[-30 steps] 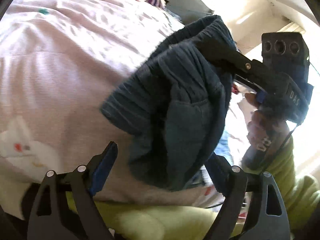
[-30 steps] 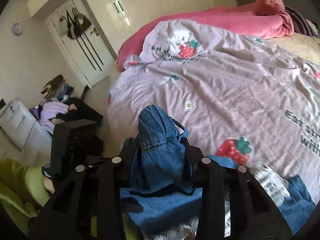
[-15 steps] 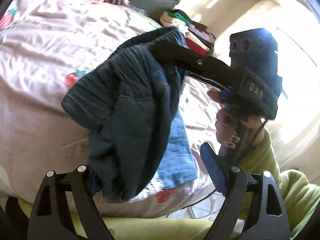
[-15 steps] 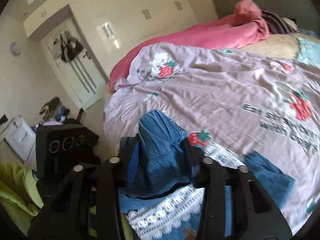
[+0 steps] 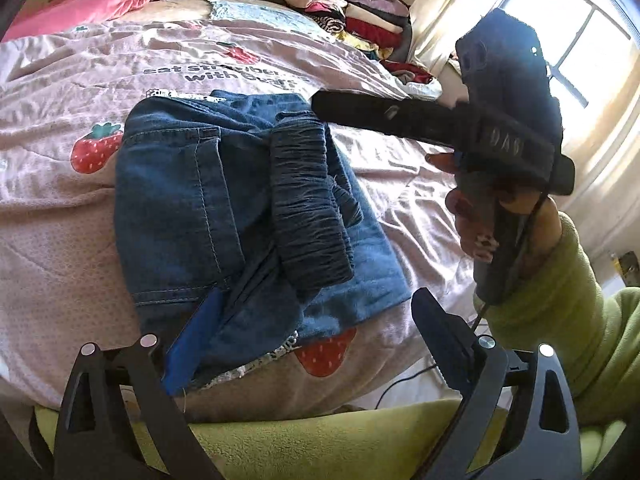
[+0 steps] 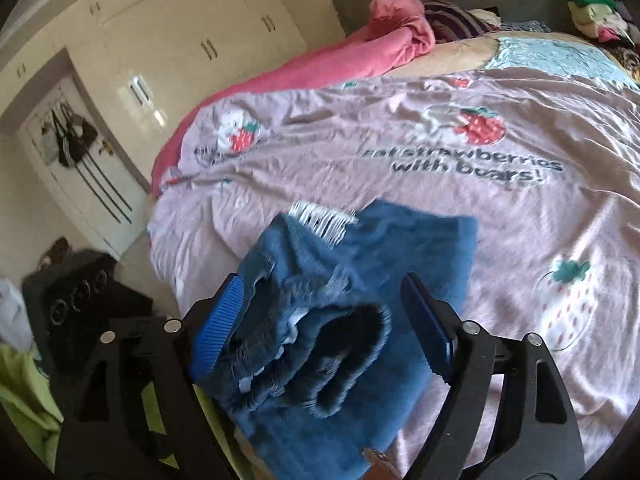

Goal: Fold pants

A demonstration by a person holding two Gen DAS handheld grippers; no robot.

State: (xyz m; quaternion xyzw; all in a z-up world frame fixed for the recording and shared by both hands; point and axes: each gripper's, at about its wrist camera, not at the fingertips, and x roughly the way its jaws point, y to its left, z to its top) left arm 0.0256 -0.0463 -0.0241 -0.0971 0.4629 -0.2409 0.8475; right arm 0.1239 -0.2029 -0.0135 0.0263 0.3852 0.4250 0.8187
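Observation:
The blue denim pants [image 5: 224,208] lie folded in a bundle near the front edge of the bed, elastic waistband [image 5: 308,204] on top; they also show in the right wrist view [image 6: 360,300]. My left gripper [image 5: 316,340] is open, its jaws either side of the bundle's near end, the left pad touching the denim. My right gripper [image 6: 324,320] is open, its jaws wide either side of the waistband, holding nothing. It also shows from the side in the left wrist view [image 5: 320,106], tip over the pants.
The bed has a pink strawberry-print cover [image 5: 60,208]. A pink blanket [image 6: 360,52] lies at the far side. Stacked folded clothes [image 5: 352,12] sit by the window. A green-sleeved arm [image 5: 560,300] holds the right gripper. A wardrobe and a door [image 6: 80,168] stand left.
The right gripper, shut on the pants and holding them up, lowered them onto the bed and opened. The left gripper's view swung from the raised bundle to the pants lying flat.

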